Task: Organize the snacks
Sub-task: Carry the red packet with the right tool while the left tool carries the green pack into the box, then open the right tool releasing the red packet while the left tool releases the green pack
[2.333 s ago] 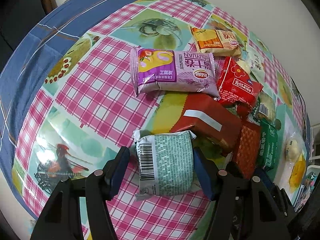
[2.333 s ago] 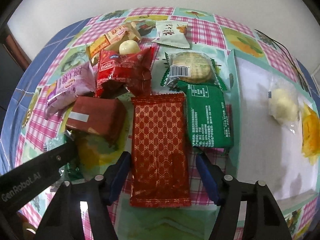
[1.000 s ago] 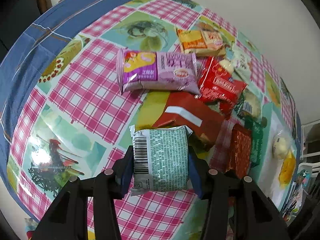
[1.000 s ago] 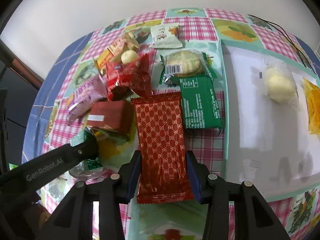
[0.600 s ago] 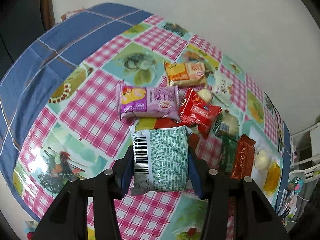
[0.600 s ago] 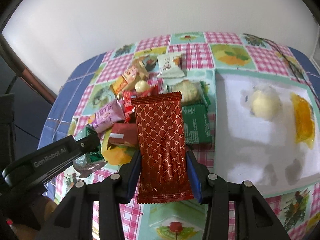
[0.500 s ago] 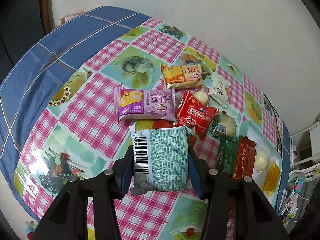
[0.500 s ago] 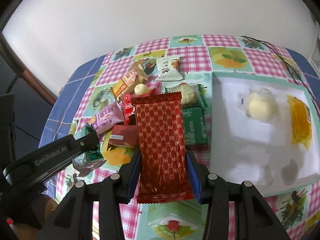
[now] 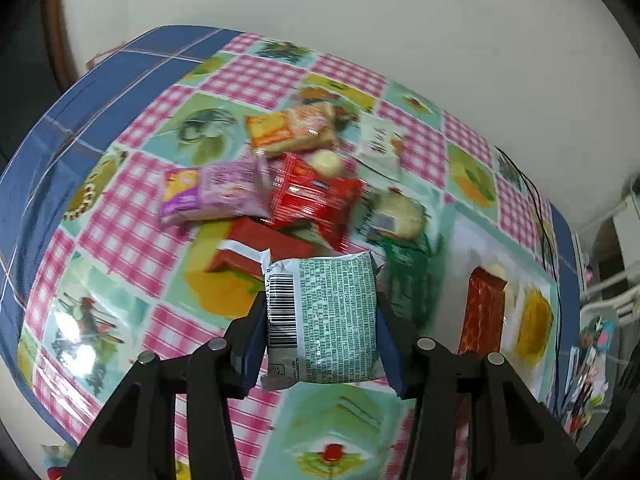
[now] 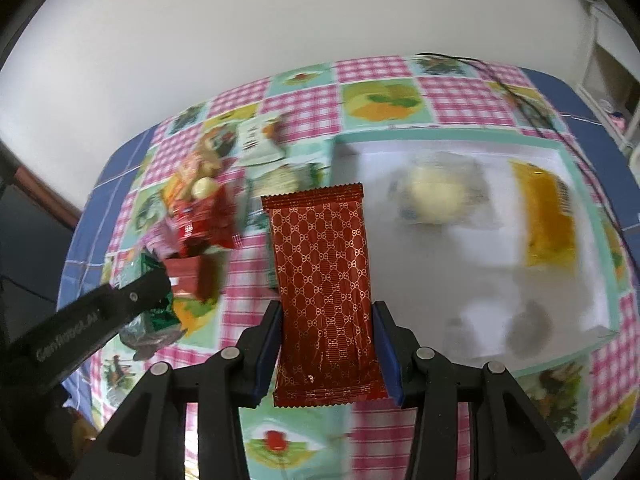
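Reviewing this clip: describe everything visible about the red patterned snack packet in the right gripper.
The red patterned snack packet is a long, flat, glossy foil-like wrapper, dark red with a repeating gold link motif and crimped, serrated ends. It looks sealed and undamaged. The right gripper is shut on its lower half, one blue pad on each long edge. It hangs clear of the checked tablecloth, pointing away from the camera, its far end near the white tray. Nothing else touches it.

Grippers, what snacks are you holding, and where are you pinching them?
The left gripper pinches the pale green packet by its sides; the right gripper pinches the red patterned packet by its lower sides.
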A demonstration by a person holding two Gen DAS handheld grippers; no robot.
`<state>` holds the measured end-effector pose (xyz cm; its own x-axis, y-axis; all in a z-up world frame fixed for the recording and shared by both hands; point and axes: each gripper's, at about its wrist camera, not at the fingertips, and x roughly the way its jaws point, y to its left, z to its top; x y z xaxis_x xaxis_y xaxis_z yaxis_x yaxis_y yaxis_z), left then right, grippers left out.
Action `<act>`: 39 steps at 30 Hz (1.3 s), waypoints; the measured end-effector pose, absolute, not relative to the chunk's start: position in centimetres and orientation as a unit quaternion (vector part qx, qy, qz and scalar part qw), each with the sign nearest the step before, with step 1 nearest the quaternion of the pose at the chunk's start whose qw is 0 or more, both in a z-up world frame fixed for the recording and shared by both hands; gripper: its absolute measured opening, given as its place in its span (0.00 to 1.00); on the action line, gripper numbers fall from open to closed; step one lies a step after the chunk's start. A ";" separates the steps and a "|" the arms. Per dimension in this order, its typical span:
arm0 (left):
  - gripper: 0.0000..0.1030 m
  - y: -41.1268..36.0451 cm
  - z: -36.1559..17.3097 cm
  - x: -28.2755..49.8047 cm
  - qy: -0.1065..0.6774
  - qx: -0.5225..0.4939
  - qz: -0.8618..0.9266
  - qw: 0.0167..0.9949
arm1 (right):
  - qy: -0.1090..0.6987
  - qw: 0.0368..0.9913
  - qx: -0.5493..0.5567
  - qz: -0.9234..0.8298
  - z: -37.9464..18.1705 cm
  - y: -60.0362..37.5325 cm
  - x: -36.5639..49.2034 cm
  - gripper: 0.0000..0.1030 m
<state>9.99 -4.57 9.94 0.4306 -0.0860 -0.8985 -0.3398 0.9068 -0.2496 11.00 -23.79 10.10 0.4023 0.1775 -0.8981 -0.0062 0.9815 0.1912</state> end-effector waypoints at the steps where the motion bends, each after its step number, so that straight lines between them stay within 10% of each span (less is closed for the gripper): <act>1: 0.50 -5.5 9.9 10.1 0.531 -0.197 0.072 0.821 | 0.544 0.834 0.079 0.048 10.1 -24.3 11.0 0.45; 39: 0.50 -20.6 8.6 11.9 0.530 -0.049 -0.051 0.845 | 0.544 0.824 0.149 -0.051 8.9 -38.0 11.0 0.46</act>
